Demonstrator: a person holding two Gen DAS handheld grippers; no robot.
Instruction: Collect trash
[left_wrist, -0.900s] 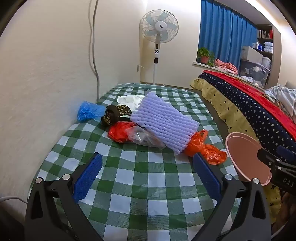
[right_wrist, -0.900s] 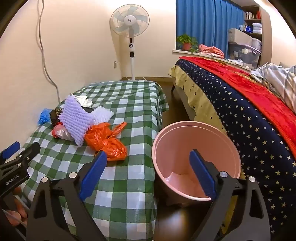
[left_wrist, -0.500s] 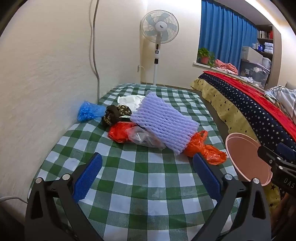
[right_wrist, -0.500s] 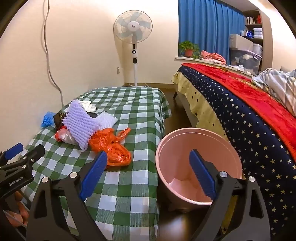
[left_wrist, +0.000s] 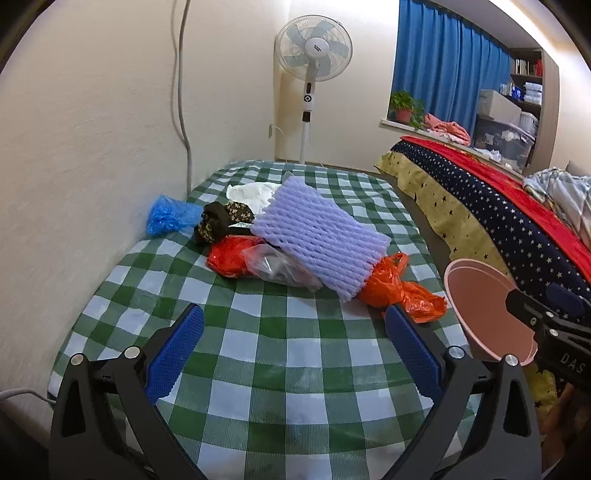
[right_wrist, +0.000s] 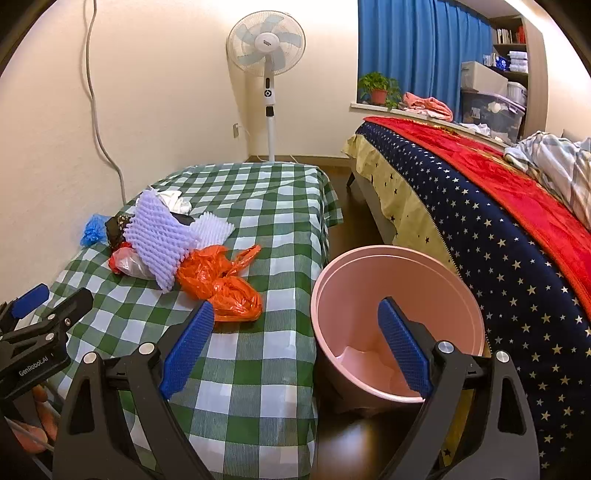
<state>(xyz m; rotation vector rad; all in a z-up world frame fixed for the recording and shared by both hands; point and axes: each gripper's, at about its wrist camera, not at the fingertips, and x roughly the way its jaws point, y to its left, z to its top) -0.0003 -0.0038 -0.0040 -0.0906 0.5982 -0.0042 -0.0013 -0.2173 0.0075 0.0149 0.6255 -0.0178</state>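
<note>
Two bits of writing can be read: "GenRobot.AI" on the black body of the left claw (right_wrist: 33, 306) as the right camera sees it, and the letters "DAS" (the rest is cut off) on the right claw (left_wrist: 546, 306) at the edge of the left view. Both claws are spread wide with nothing between their blue ribbed pads.

Against the frames of a moment ago, the right view sits a little higher and farther left, so more green-and-white checked tabletop (left_wrist: 280, 354) shows; the trash itself lies as it did.

Nearest on the tabletop is a crumpled orange plastic bag (left_wrist: 402, 291), touching a lilac foam fruit net (left_wrist: 321, 236) that rests over a clear plastic bag (left_wrist: 280, 266) and a red plastic bag (left_wrist: 229, 254). Behind these lie a dark patterned wad (left_wrist: 218, 221), a white crumpled sheet (left_wrist: 251, 192) and, by the wall, a blue plastic bundle (left_wrist: 166, 218). A round pink plastic bin (right_wrist: 399, 317) stands on the floor just beside the tabletop's edge.
</note>
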